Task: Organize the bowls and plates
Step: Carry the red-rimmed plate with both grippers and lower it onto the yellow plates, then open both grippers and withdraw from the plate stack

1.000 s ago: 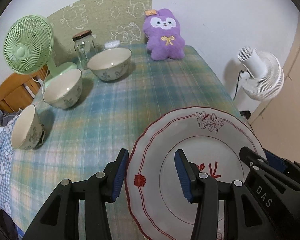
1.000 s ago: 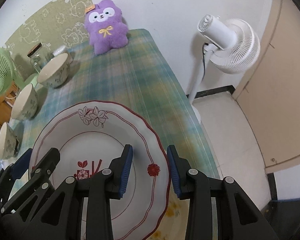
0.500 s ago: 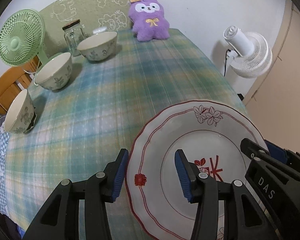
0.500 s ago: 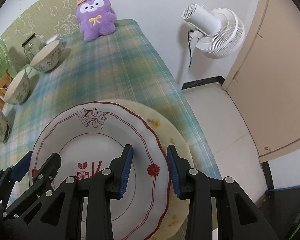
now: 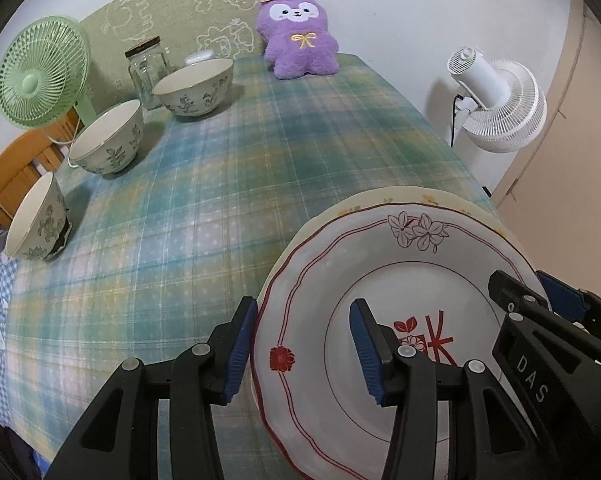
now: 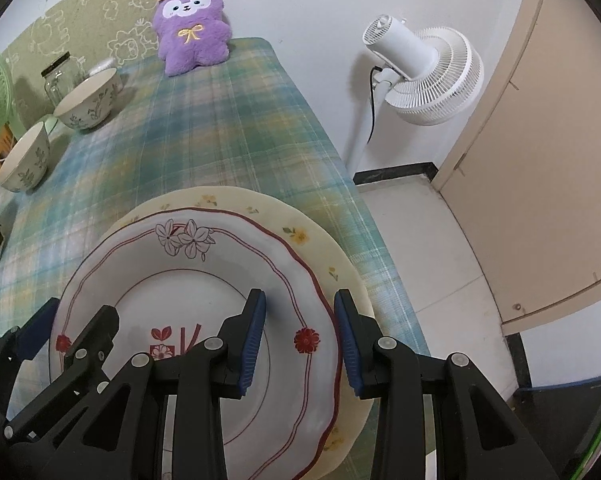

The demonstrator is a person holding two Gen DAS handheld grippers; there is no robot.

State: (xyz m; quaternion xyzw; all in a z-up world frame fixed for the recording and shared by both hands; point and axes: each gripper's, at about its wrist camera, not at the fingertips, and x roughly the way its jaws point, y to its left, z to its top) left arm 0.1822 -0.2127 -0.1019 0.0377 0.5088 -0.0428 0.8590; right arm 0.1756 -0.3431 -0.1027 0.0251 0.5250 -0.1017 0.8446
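1. The left wrist view alone shows all three bowls whole down the table's left edge, and the green fan.
2. Left tool and right tool each straddle a rim of the red-trimmed plate, gripping it.
3. The right wrist view shows most of the cream plate beneath it at the table's right edge, and the floor.

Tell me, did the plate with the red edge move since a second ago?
Yes. The red-rimmed plate, held at both sides by the left gripper and right gripper, came down over the yellow plate on the tablecloth.
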